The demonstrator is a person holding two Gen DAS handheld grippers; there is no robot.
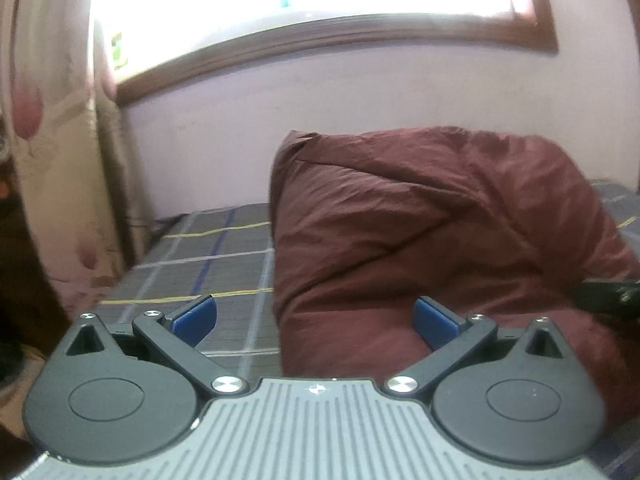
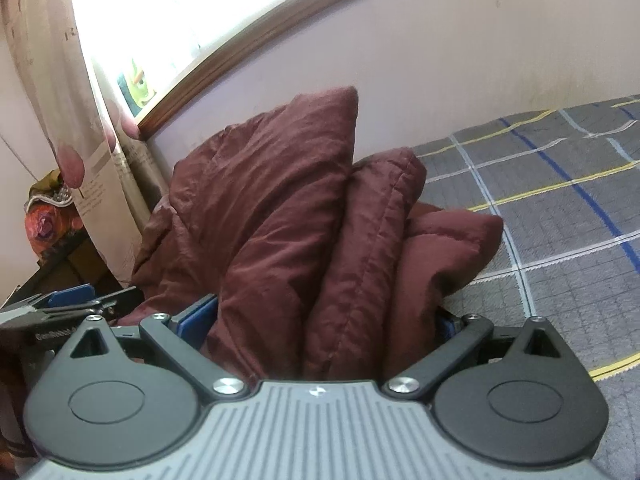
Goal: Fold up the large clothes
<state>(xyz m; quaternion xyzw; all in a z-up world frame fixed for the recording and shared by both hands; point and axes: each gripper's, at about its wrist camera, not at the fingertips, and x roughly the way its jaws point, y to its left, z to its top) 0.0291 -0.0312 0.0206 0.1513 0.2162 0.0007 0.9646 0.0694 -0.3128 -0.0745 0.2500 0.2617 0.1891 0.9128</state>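
Note:
A thick maroon quilted garment (image 1: 432, 240) stands bunched up on the bed. My left gripper (image 1: 316, 324) is open, its blue pads (image 1: 196, 318) wide apart, with the garment's left edge between them but not pinched. In the right wrist view the same garment (image 2: 280, 216) rises in several folds. My right gripper (image 2: 320, 326) has its jaws spread around a thick bundle of the folds, which fills the gap between the pads (image 2: 198, 316); whether they press on it I cannot tell. The left gripper (image 2: 70, 300) shows at the left edge of the right wrist view.
The bed has a grey checked sheet (image 2: 560, 208) with blue, white and yellow lines. A pale wall and a wood-framed window (image 1: 320, 36) stand behind. A floral curtain (image 1: 52, 128) hangs at the left, with dark furniture and a colourful bag (image 2: 44, 220) beside it.

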